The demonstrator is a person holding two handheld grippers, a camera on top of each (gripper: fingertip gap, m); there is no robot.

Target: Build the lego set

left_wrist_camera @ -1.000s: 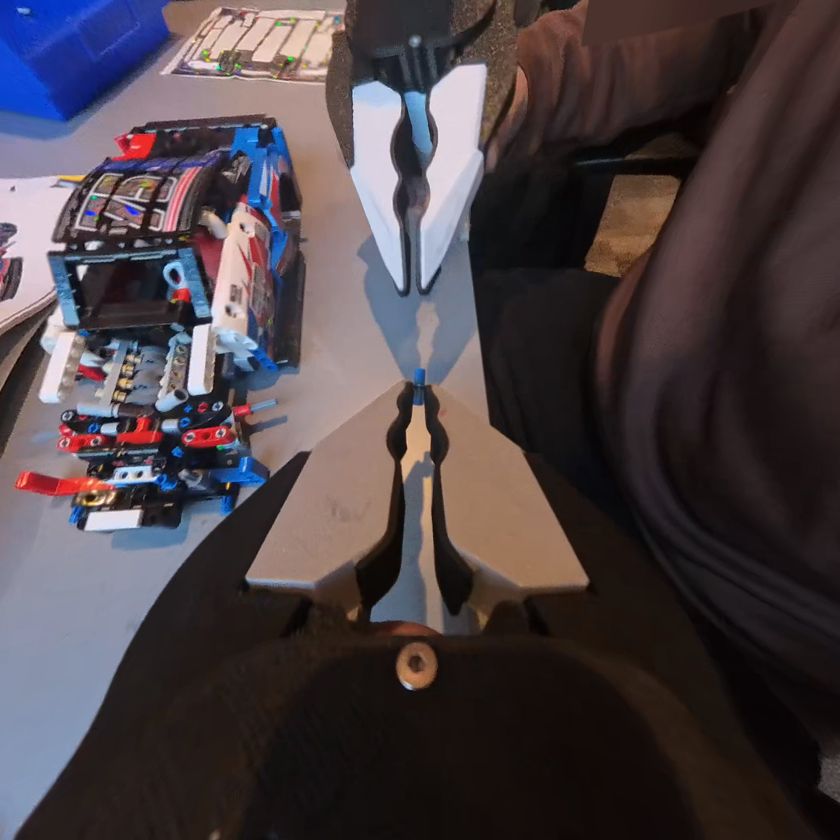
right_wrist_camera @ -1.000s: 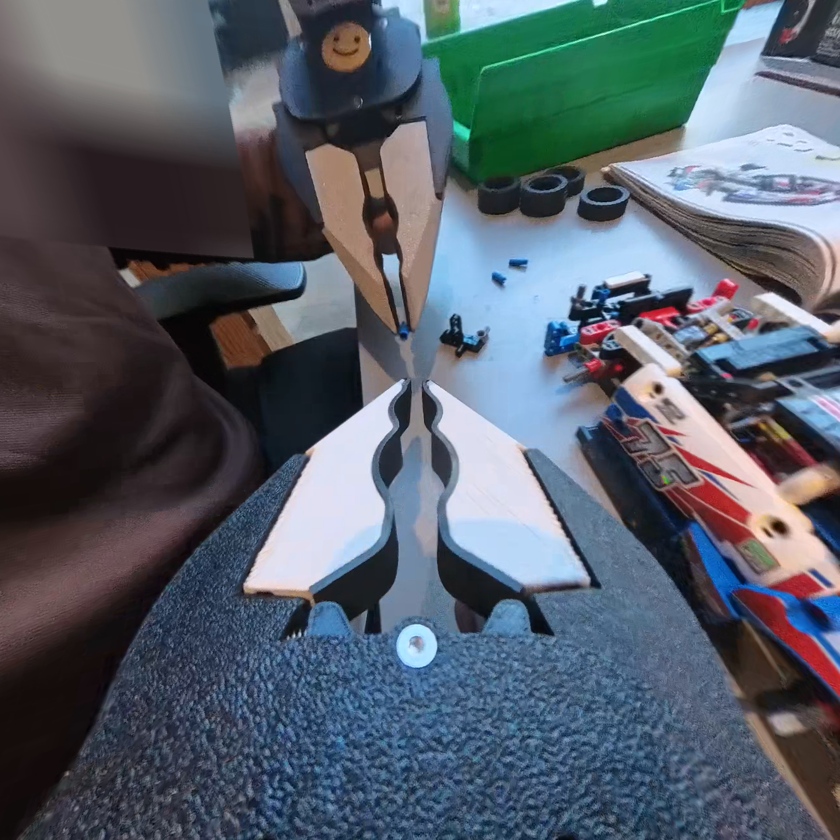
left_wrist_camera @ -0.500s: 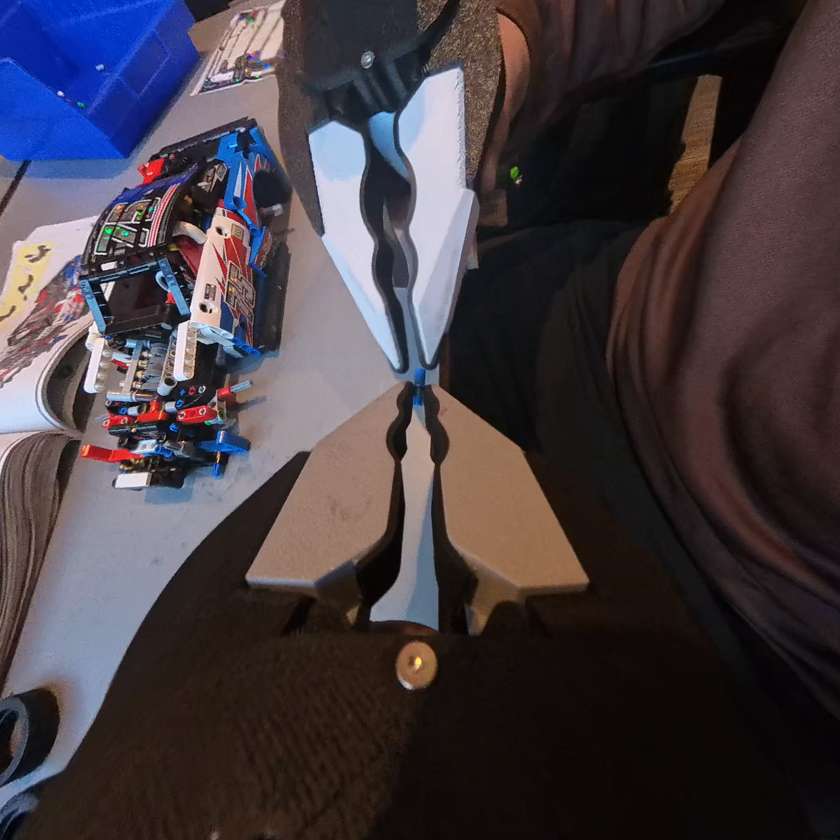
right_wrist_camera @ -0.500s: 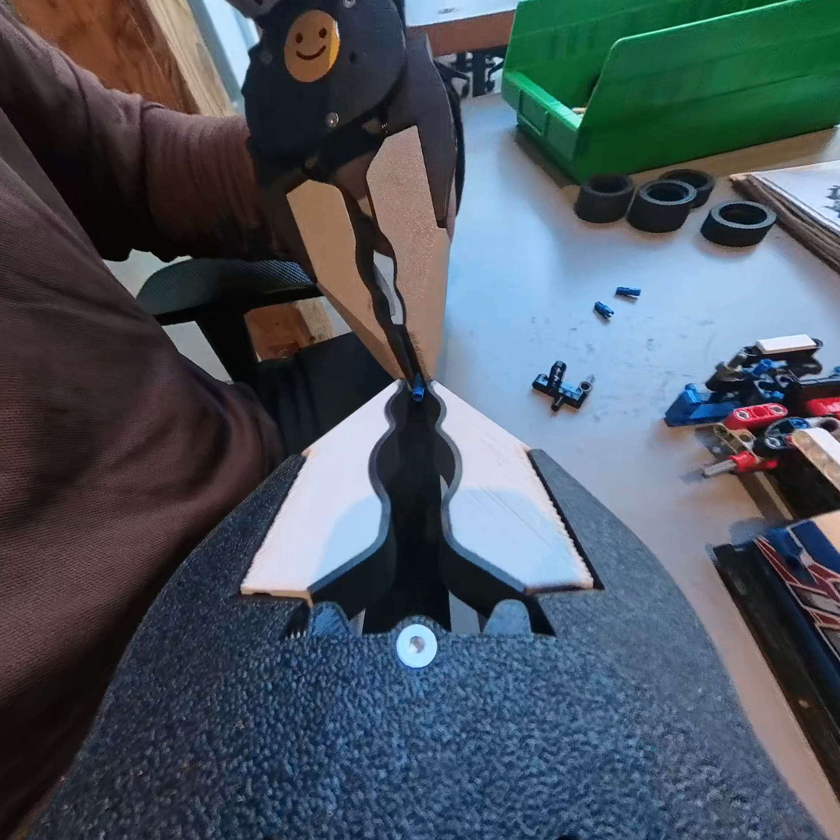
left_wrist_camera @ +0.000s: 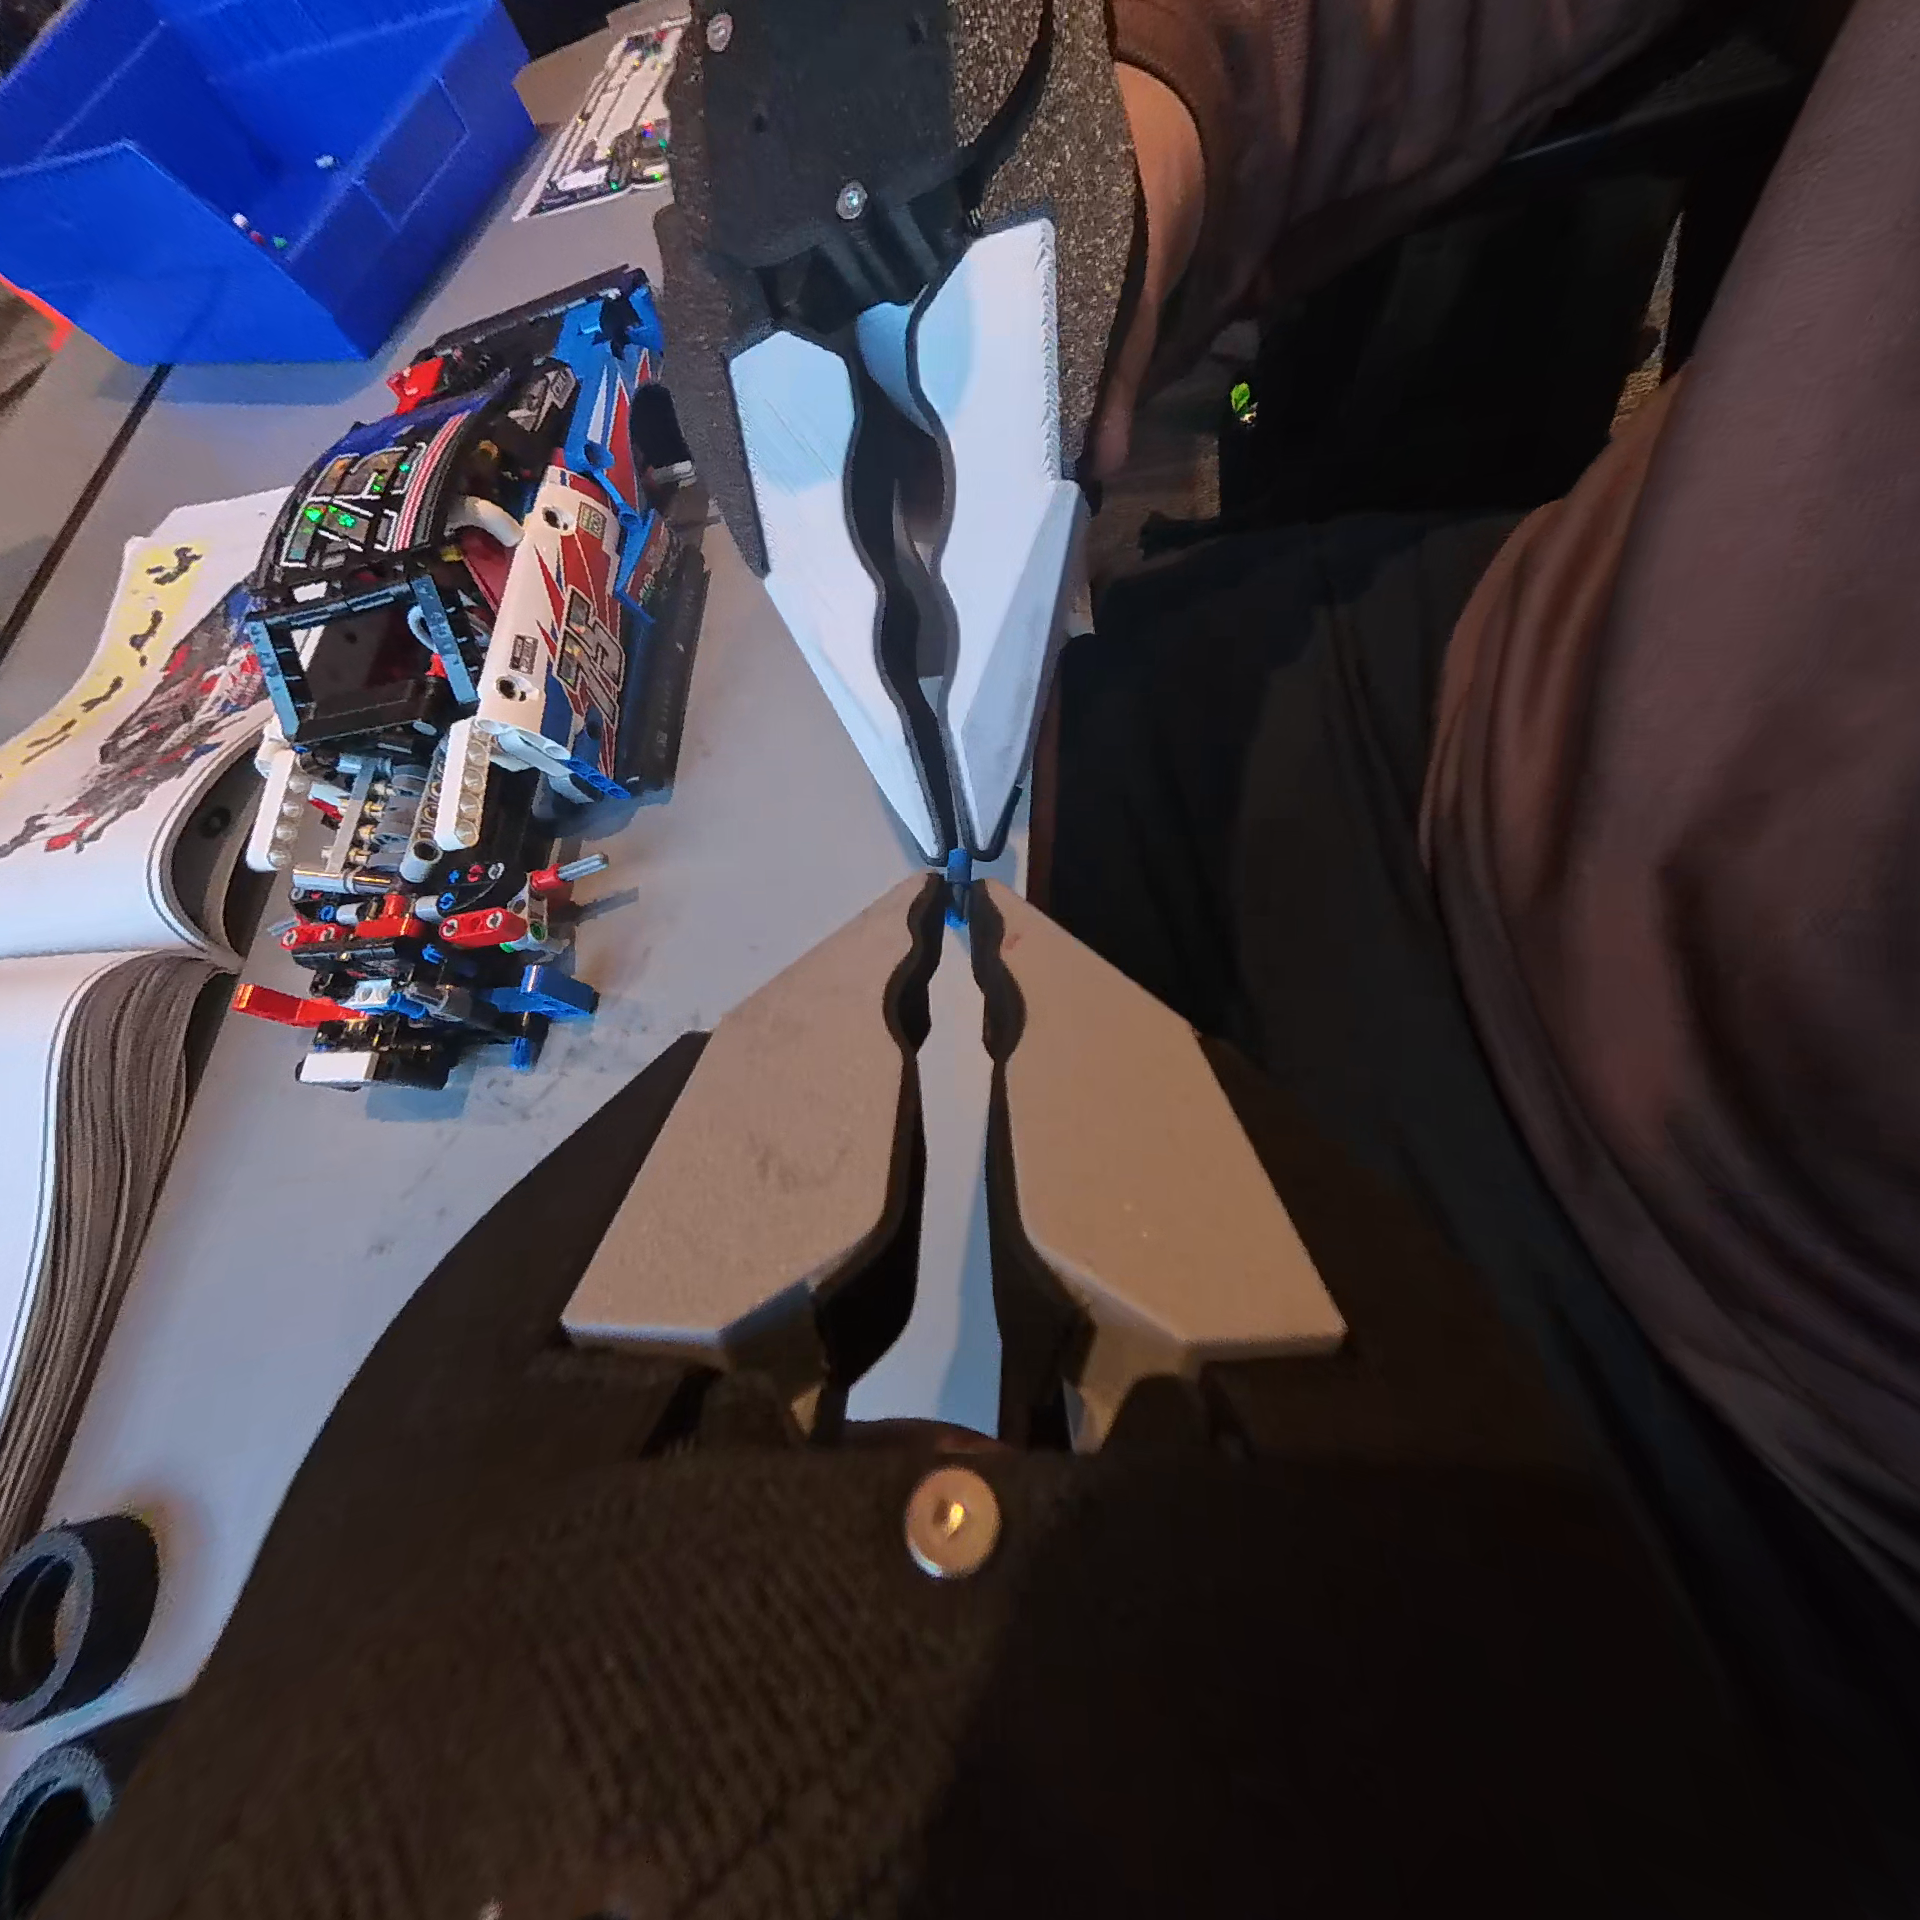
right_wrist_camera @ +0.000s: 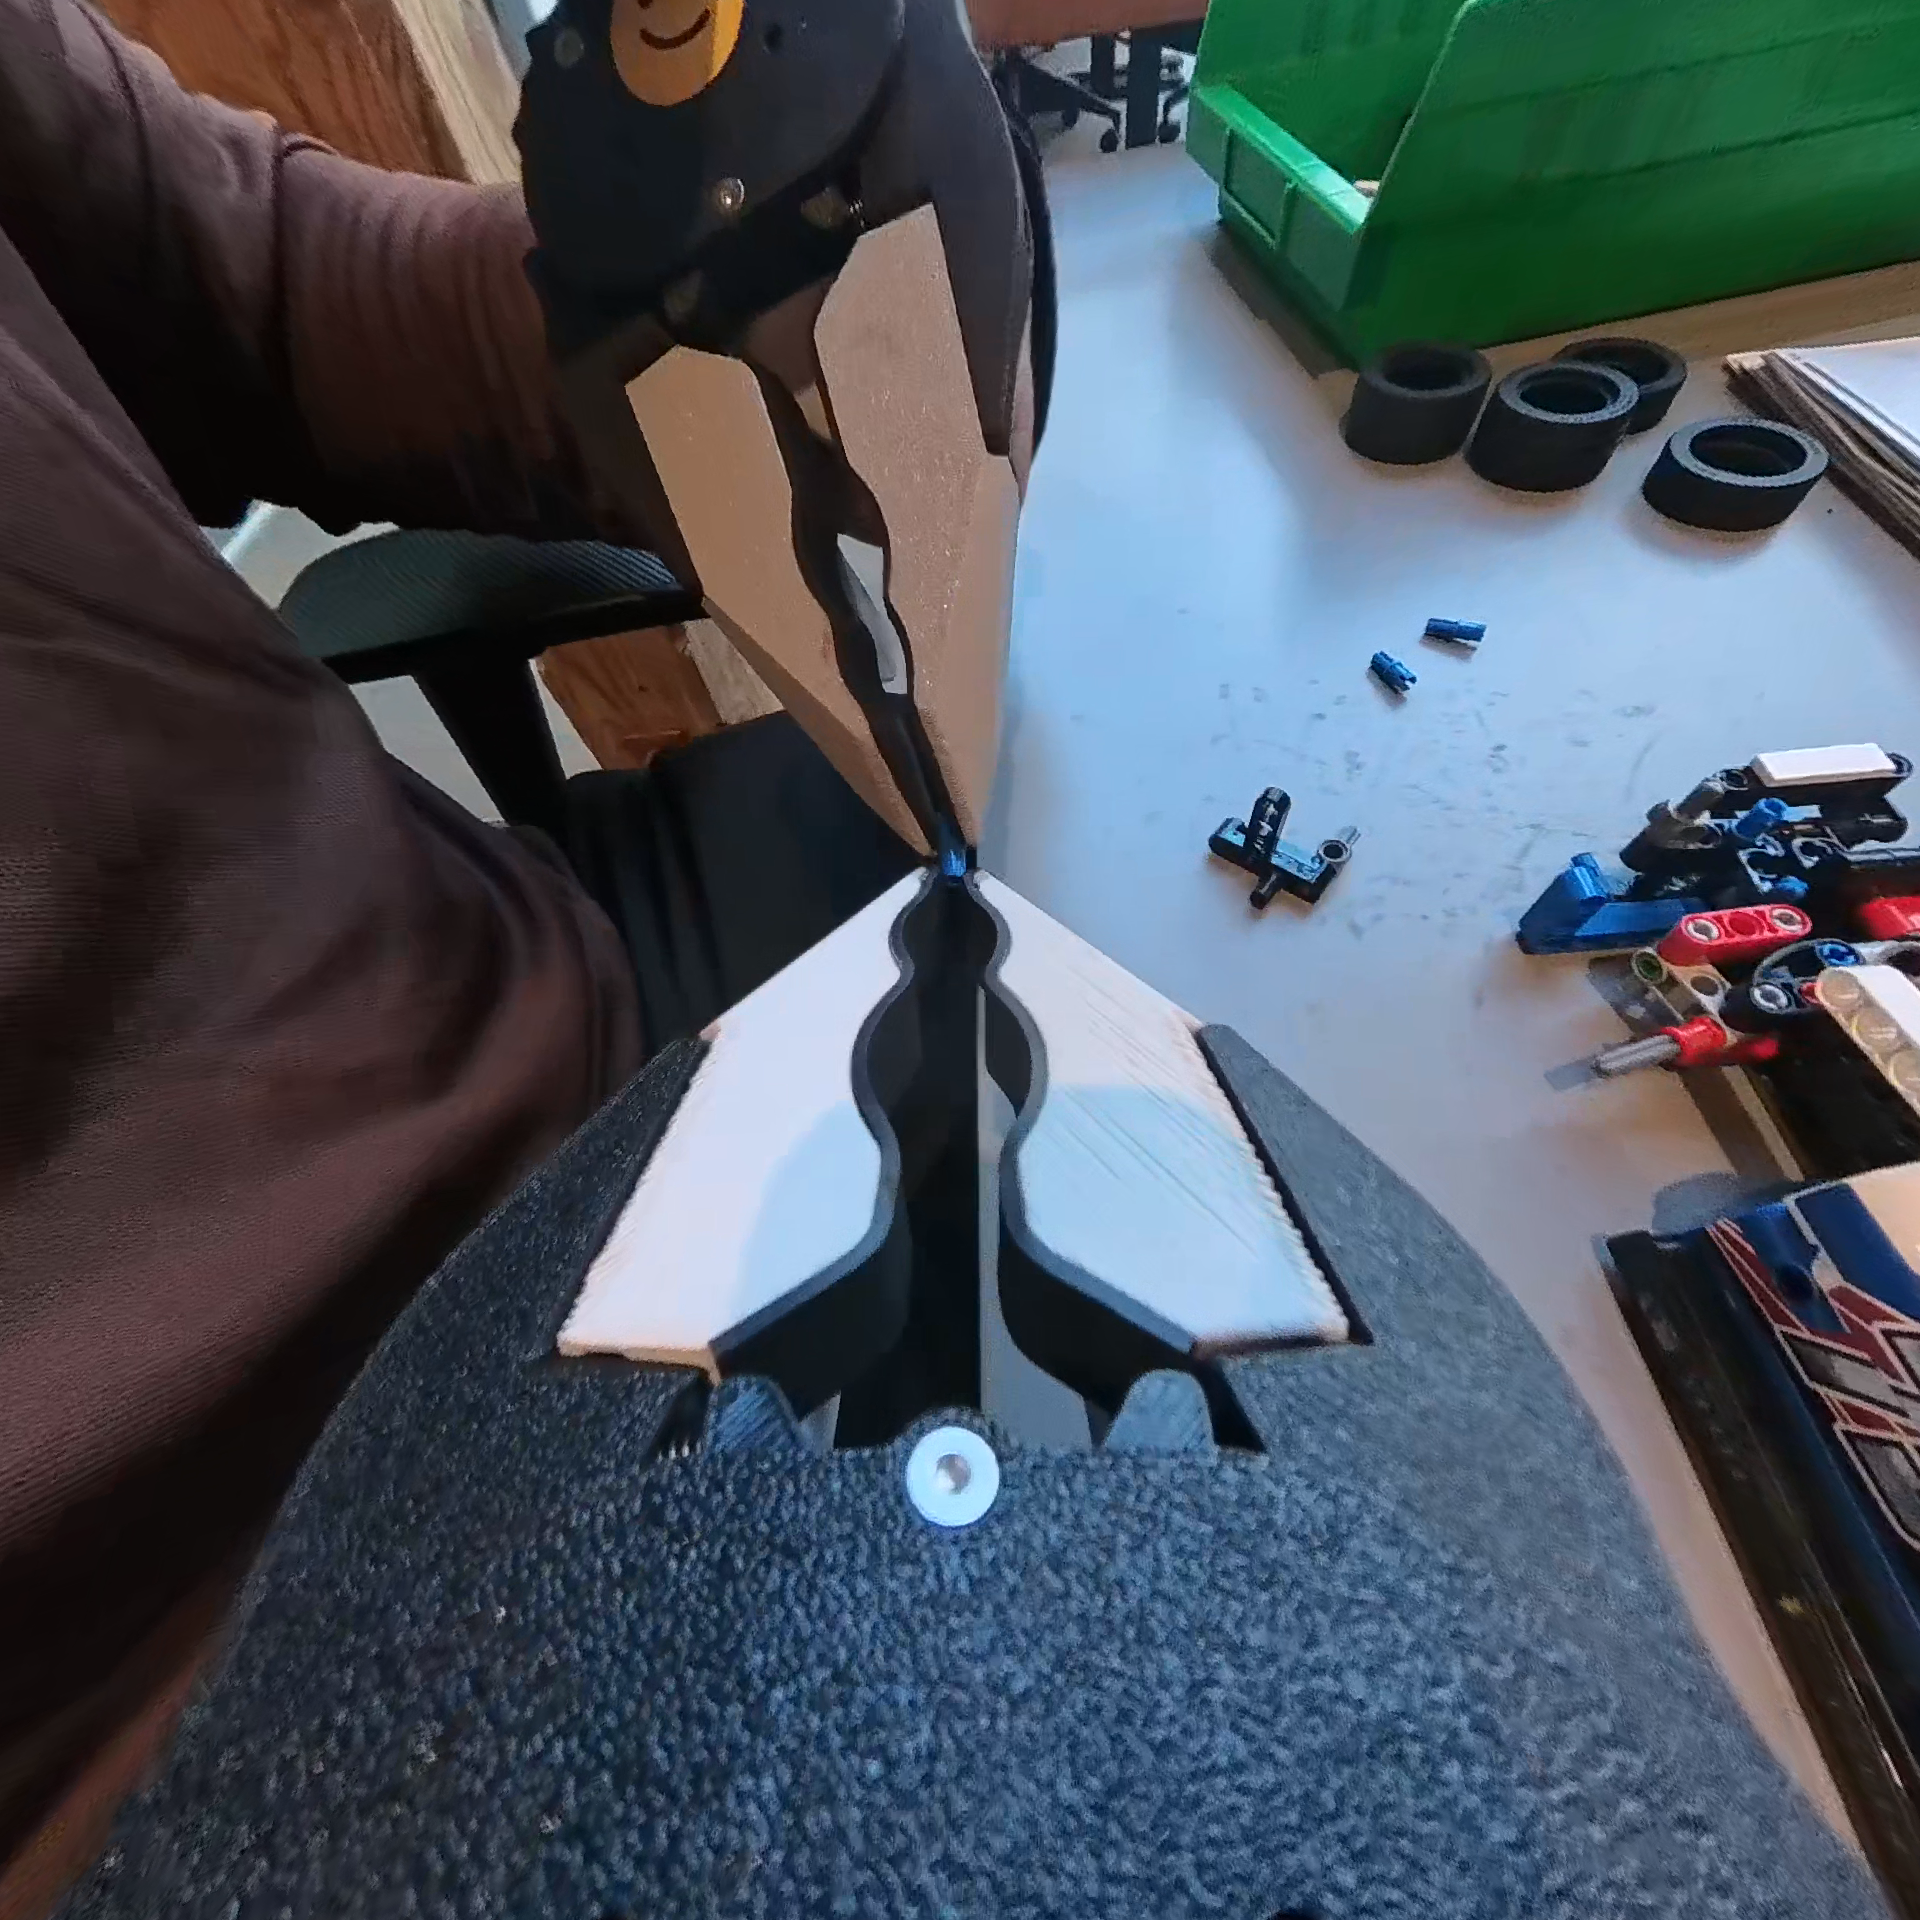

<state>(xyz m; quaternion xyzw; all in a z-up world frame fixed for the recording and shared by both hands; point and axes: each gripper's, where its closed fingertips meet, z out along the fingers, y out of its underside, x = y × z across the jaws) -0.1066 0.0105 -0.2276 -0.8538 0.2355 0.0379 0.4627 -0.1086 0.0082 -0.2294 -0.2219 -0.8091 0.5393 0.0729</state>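
**Two grippers meet tip to tip on one blue pin**

The left gripper [left_wrist_camera: 954, 894] and the right gripper [left_wrist_camera: 958, 840] point at each other over the near table [left_wrist_camera: 343, 1205] edge, tips almost touching; between them sits a small blue pin [left_wrist_camera: 957, 871]. In the left wrist view the left fingers are closed on the pin's lower end; the right fingers, white and coming down from above, are pinched on its upper end. The right wrist view shows the same meeting from the other side: right gripper [right_wrist_camera: 948, 876] below, left gripper [right_wrist_camera: 943, 831] above, pin [right_wrist_camera: 950, 858] nipped between both pairs of tips; so each pair of tongs is clamped on the pin, which hangs in the air clear of the table.

The half-built car [left_wrist_camera: 468, 665], blue, white, red and black, lies on the table to the left in the left wrist view, well apart from the grippers; its open chassis end faces the camera. An open booklet [left_wrist_camera: 94, 831] lies just beside the car. A blue bin [left_wrist_camera: 239, 197] stands beyond it; a sticker sheet [left_wrist_camera: 613, 145] lies near the bin.

In the right wrist view two loose blue pins [right_wrist_camera: 1423, 649] and a black connector [right_wrist_camera: 1283, 850] lie on the table; four black tyres [right_wrist_camera: 1558, 416] sit before a green bin [right_wrist_camera: 1558, 177]. A person's brown sleeve [right_wrist_camera: 260, 831] fills the left.
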